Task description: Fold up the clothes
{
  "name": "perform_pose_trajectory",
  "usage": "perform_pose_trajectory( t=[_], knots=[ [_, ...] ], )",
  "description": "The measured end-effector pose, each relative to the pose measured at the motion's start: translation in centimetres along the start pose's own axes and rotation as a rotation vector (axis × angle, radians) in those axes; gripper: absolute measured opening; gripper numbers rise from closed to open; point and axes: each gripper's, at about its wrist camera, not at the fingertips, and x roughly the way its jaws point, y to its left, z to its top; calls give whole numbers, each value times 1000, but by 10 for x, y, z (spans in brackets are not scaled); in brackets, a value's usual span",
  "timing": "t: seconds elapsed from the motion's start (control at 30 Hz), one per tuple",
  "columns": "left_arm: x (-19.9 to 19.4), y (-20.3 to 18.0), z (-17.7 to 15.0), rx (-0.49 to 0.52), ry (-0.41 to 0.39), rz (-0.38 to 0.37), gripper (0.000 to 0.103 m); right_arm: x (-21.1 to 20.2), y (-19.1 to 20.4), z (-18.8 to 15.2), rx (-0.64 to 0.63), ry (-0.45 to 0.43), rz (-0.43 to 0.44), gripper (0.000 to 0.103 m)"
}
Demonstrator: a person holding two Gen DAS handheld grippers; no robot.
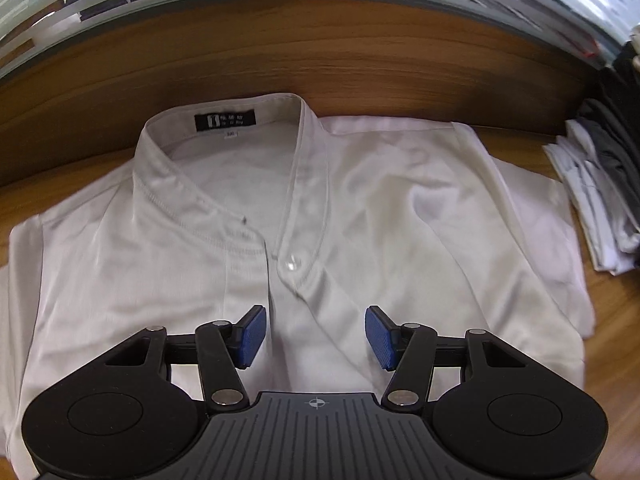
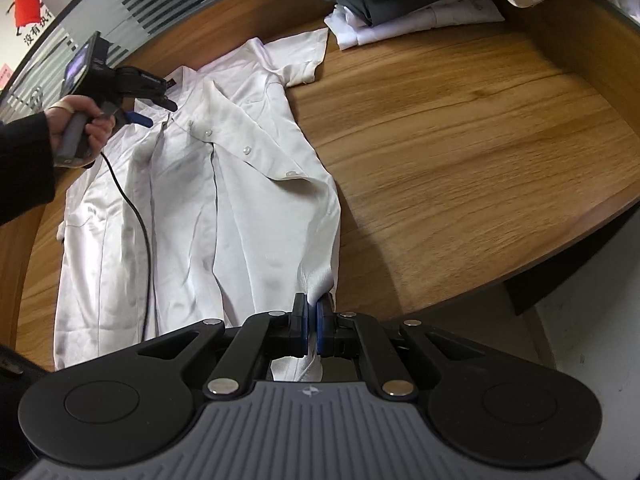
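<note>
A white short-sleeved button shirt lies front up on the wooden table, collar at the far side with a black label. My left gripper is open and empty, hovering over the placket just below a clear button. In the right wrist view the same shirt stretches away from me. My right gripper is shut on the shirt's bottom hem near the table's front edge, and the cloth is lifted slightly there. The left gripper shows there over the collar, held by a hand.
A stack of folded white and grey clothes sits at the right of the table; it also shows in the right wrist view. A raised wooden rim runs behind the shirt. A black cable trails across the shirt.
</note>
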Motion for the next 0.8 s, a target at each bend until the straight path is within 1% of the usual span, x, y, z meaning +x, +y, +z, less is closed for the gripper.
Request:
perform_pose_trajectory(
  t=[0.03, 0.27, 0.3, 0.37, 0.4, 0.43, 0.6, 0.8],
  knots=[
    [4, -1, 3, 4, 2, 3, 54, 1, 0, 0, 6, 3, -2, 4],
    [30, -5, 26, 30, 17, 26, 51, 4, -6, -1, 46, 10, -26, 4],
    [33, -5, 29, 35, 18, 30, 48, 4, -6, -1, 51, 9, -30, 4],
    [34, -10, 27, 62, 6, 38, 37, 4, -6, -2, 59, 7, -37, 4],
    [34, -12, 26, 75, 1, 43, 25, 4, -5, -3, 61, 6, -41, 4],
    [34, -14, 25, 88, -6, 46, 4, 3, -4, -4, 64, 5, -46, 4],
    [17, -13, 32, 122, -65, 19, 4, -1, 7, -11, 56, -11, -83, 4],
    [-22, 2, 51, 174, -93, -16, 4, -17, 37, -19, 45, -51, -113, 4]
  ],
)
